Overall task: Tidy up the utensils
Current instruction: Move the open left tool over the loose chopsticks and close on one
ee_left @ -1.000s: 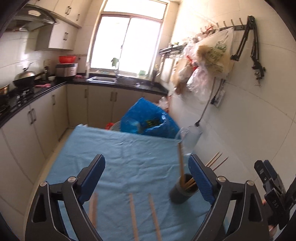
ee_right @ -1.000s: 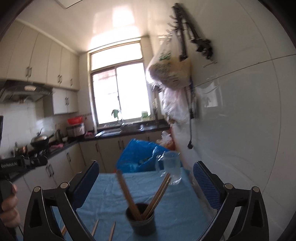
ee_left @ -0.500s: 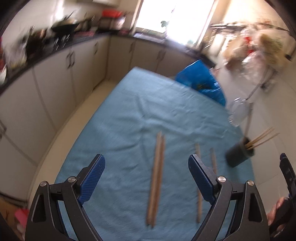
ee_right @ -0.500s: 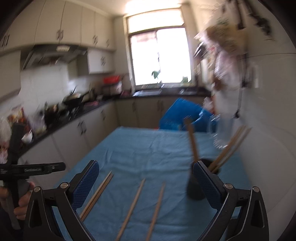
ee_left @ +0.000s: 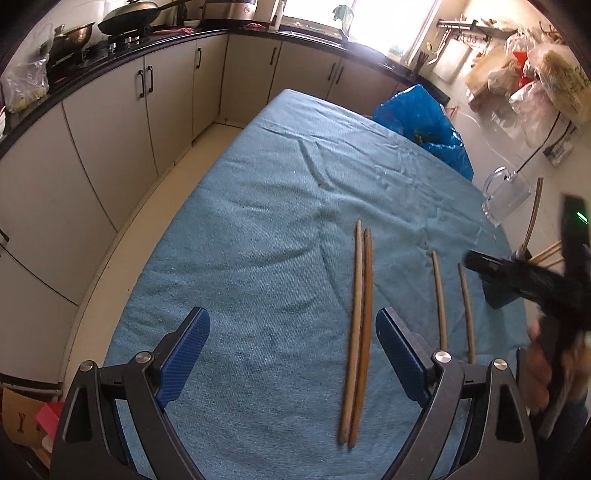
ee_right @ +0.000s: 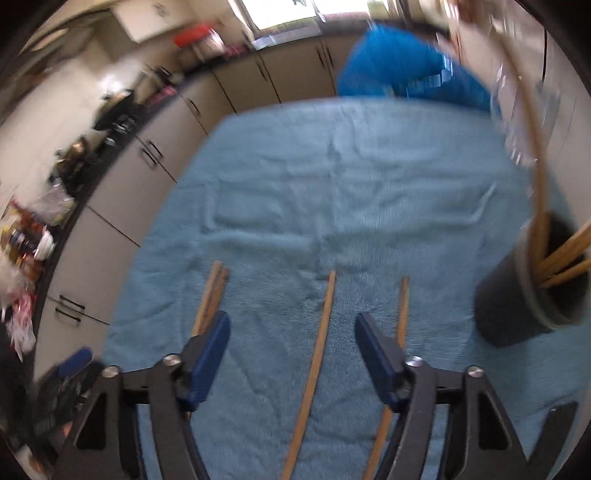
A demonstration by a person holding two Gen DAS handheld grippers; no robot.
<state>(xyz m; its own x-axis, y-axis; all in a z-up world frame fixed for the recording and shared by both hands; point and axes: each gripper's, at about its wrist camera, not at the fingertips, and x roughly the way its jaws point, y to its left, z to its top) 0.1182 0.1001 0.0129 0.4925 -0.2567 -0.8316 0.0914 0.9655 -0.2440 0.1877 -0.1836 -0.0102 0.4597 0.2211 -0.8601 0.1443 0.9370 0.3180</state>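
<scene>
A rumpled blue cloth covers the table. At its far right corner sits a crumpled blue plastic bag, with a clear glass mug nearer along the right edge. Beige cabinets under a dark countertop line the left wall, a wok on the stove.

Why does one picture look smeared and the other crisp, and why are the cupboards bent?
Right wrist view: motion blur smears the counter and blue bag, though the tool stays sharp. Left wrist view: crisp chopsticks and cloth, with window glare washed out. Both views: the fisheye lens bows the cupboards.
</scene>
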